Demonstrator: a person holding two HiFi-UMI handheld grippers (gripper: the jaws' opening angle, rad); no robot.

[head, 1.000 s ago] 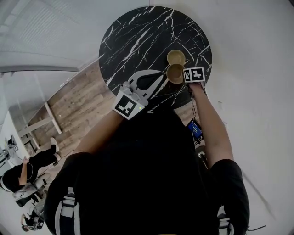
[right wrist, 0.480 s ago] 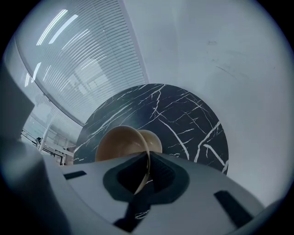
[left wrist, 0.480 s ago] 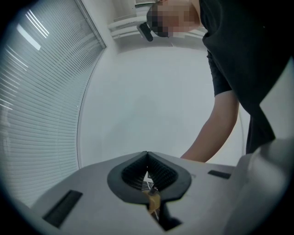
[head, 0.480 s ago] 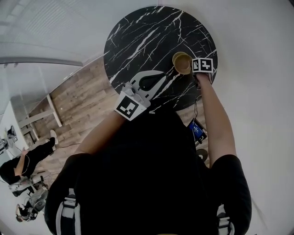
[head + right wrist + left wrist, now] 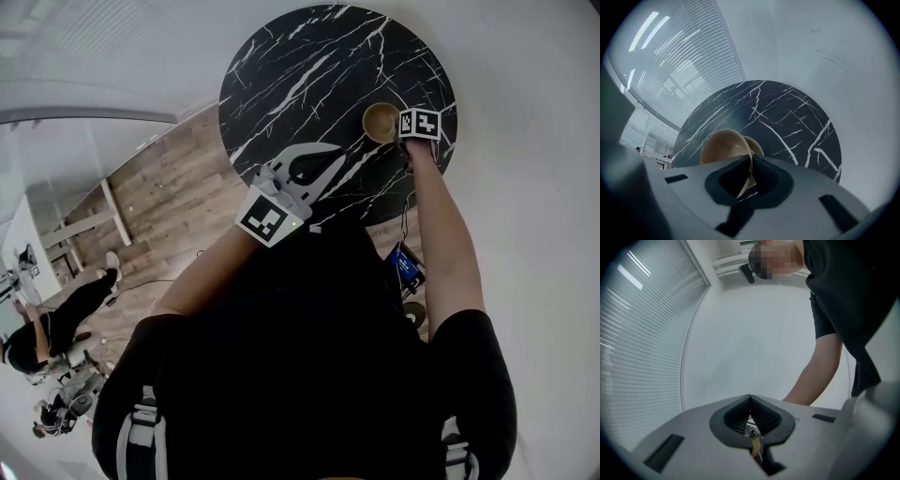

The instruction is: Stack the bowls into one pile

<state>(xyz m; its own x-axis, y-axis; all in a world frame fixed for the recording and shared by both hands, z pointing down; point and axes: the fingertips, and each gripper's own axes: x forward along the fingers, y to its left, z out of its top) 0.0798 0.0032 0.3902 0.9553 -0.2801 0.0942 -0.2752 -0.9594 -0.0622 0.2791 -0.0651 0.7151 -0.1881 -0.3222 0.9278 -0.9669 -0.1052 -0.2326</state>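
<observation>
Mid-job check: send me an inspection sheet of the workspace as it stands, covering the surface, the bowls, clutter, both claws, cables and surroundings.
Surface: round black marble table with white veins.
Job's things: the upper bowl sits over the lower bowl, near the table's right edge in the head view. Whether it is fully seated cannot be told.
Clutter: nothing seen.
Grippers: the right gripper has its claw pinching the upper bowl's rim, and its jaws have just eased slightly wider. The left gripper has its claw shut and empty, over the table's near side.
Cables: a thin cable hangs beside the right forearm toward a blue device.
Surroundings: wood floor, window blinds, and a seated person far left.
</observation>
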